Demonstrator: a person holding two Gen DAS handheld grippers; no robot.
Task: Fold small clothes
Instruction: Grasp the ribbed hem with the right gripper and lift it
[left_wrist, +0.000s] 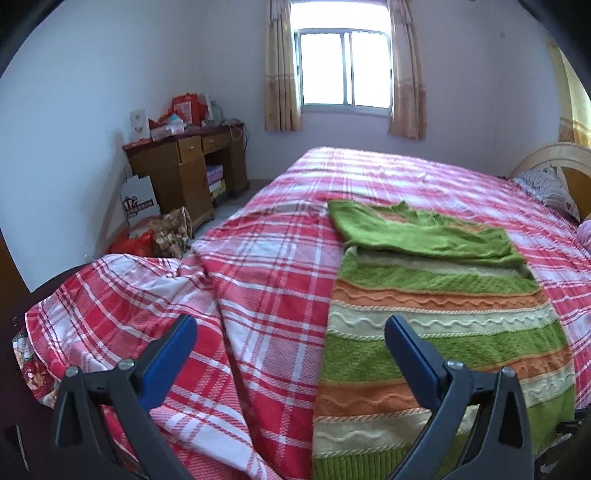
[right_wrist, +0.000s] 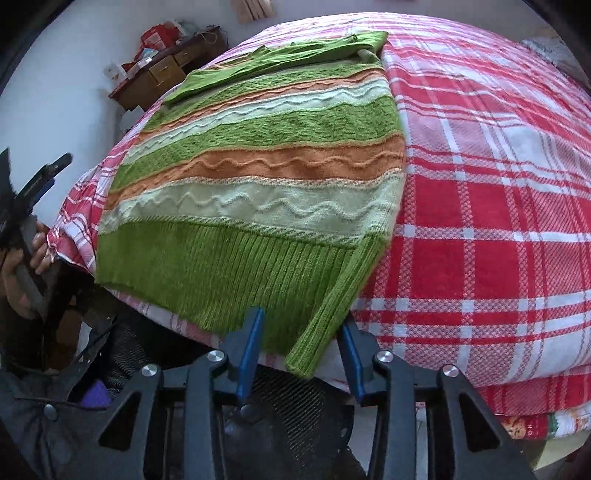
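The green, orange and cream striped knitted sweater (right_wrist: 258, 177) is lying flat on the red plaid bed cover (right_wrist: 498, 221). Its cuff is sitting between the wide-apart fingers of the right gripper (right_wrist: 301, 332). The left gripper (left_wrist: 291, 332), also wide apart, is hanging over the cover, holding nothing.

- Your left gripper (left_wrist: 291, 347) hangs above the bed with its blue fingers (left_wrist: 168, 363) wide apart, holding nothing.
- The striped sweater (left_wrist: 439, 332) lies flat on the red plaid bedsheet (left_wrist: 273, 266), its green sleeve (left_wrist: 417, 229) folded across the top.
- A wooden desk (left_wrist: 188, 166) stands at the wall under the window (left_wrist: 345, 68).
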